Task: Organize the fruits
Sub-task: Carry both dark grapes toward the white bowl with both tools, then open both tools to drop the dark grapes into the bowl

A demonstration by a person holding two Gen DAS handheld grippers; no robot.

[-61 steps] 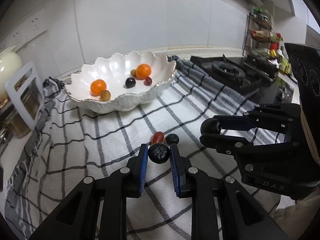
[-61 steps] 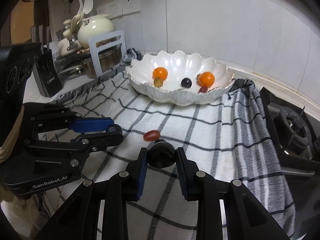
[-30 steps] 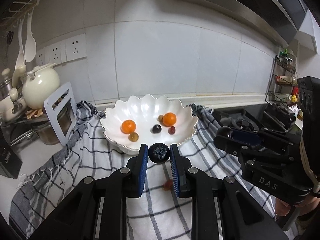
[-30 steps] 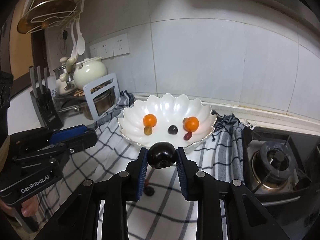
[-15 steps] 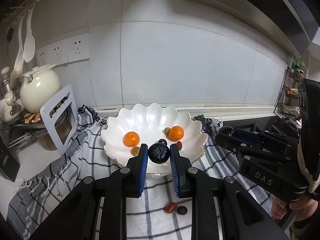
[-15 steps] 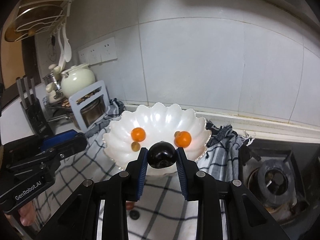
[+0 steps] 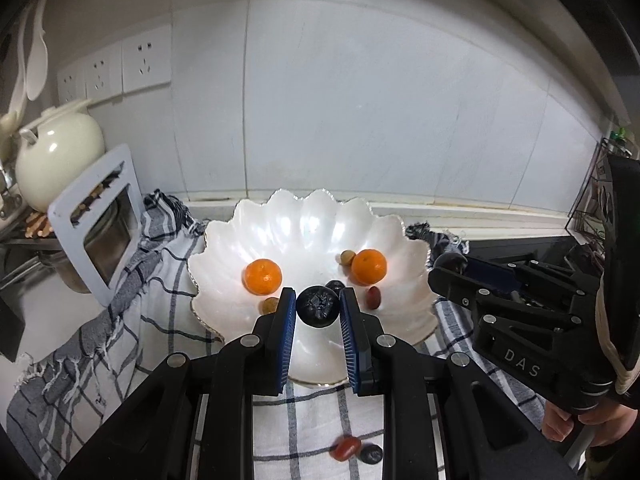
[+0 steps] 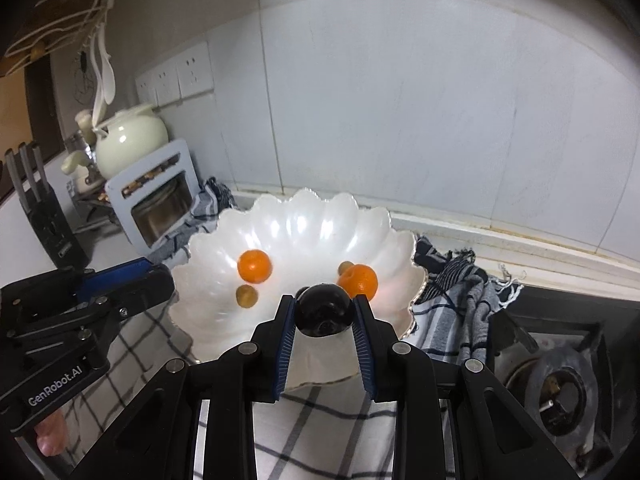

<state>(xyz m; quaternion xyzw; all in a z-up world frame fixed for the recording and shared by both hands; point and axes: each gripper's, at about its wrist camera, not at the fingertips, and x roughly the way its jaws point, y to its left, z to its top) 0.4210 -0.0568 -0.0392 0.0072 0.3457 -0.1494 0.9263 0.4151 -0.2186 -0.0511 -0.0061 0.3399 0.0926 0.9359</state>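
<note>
The blueberry (image 7: 317,306) is sitting pinched between the blue pads of the left gripper (image 7: 317,312), held in the air above the near part of the white scalloped bowl (image 7: 256,216). The dark grape (image 8: 325,309) is being clamped the same way by the right gripper (image 8: 325,314), also over the bowl's near side. Both grippers are pointing down at a slant toward the bowl, side by side; each is showing at the edge of the other's view.

Inside the bowl, two small oranges are lying apart, one left (image 7: 262,277), one right (image 7: 369,266). A brownish-green grape (image 7: 270,305) is resting just below the left orange, another pale one (image 7: 346,257) is touching the right orange, and a red oval fruit (image 7: 373,297) is lying just below the right orange. A dark fruit is partly hidden behind the blueberry.

The bowl is standing on a checked cloth (image 7: 120,320). On the cloth, nearer than the bowl, a red fruit (image 7: 347,448) and a dark berry (image 7: 370,454) are lying just beside each other.

A cream teapot (image 7: 56,152) is standing far left; a gas burner (image 8: 560,392) is sitting to the right.
</note>
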